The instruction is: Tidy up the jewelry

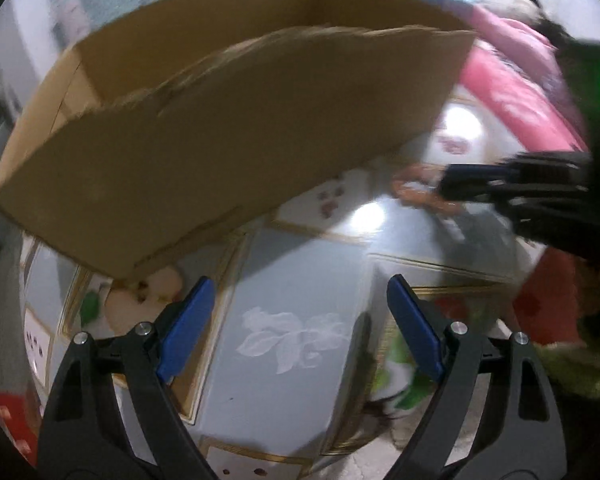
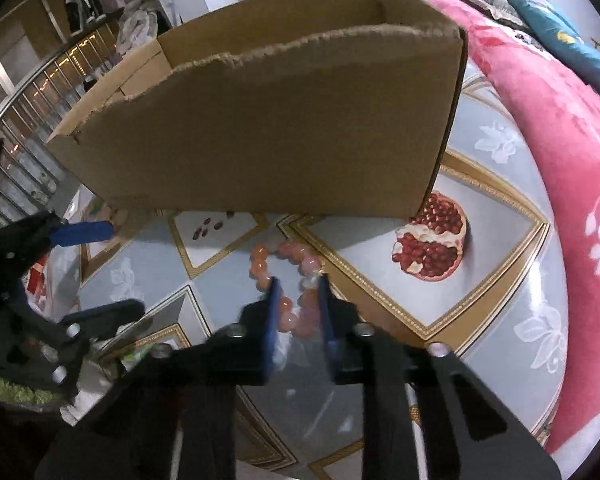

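An orange and pink bead bracelet [image 2: 288,280] lies on the patterned tablecloth [image 2: 500,280] just in front of an open cardboard box [image 2: 268,128]. My right gripper [image 2: 298,288] has its blue pads on either side of the bracelet's near half, narrowly apart, around the beads. In the left wrist view the bracelet [image 1: 414,190] shows blurred at the tip of the right gripper [image 1: 452,184]. My left gripper [image 1: 300,300] is open and empty, low over the cloth in front of the box [image 1: 220,132]. It also shows at the left of the right wrist view [image 2: 96,272].
A pink floral blanket [image 2: 560,152] runs along the table's right edge, with a blue cushion [image 2: 556,28] behind it. The cloth carries a printed pomegranate [image 2: 432,244]. Shelving and clothes [image 2: 80,12] stand at the far left.
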A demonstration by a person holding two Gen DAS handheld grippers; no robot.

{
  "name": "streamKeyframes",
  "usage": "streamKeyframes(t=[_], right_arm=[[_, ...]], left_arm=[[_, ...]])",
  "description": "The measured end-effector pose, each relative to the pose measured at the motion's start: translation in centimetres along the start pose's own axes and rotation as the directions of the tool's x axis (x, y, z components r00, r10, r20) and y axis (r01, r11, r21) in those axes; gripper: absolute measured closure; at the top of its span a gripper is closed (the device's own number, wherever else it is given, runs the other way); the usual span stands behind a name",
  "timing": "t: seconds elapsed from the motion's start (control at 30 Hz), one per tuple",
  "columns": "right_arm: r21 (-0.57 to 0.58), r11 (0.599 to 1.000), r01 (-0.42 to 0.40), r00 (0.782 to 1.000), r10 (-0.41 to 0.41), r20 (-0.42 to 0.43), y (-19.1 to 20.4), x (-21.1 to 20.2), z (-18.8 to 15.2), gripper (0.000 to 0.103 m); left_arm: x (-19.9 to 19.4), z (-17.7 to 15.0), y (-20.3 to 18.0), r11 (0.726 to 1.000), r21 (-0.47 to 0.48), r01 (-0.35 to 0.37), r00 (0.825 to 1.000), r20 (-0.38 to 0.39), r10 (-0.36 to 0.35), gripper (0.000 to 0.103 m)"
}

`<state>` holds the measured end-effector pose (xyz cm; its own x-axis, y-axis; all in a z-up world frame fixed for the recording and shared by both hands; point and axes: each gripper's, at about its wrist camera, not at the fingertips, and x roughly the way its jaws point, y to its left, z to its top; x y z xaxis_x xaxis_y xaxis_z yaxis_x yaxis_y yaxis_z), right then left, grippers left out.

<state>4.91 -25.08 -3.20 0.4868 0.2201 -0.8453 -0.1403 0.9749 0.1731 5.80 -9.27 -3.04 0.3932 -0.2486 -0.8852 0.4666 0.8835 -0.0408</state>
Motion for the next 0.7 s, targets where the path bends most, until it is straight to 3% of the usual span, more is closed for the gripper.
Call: streamKeyframes(t=[0.17,0.47,0.7], right_arm=[[0.012,0.999,-0.048,0.998,0.047,0.038,0.5,-1.1,0.4,0.099],[-0.019,0.992,-0.128,0.989,0.129,0.076,3.1,-2.4,2.2,0.099],[-0.018,0.999,-0.036,0.997,0.037,0.073,2.6,-2.8,2.6,0.098]], left_arm=[[0.5,-0.1,1.8,0.995,-0.072,-0.062,0.998,-0.034,0.06,0.019],[0.9,-0.5,2.7,0.99,-0.112,-0.084,0.995,-0.066,0.077,0.019],[0.5,-1.1,3.3,0.988,-0.122,-0.096,0.994,-0.067,0.088,0.019]])
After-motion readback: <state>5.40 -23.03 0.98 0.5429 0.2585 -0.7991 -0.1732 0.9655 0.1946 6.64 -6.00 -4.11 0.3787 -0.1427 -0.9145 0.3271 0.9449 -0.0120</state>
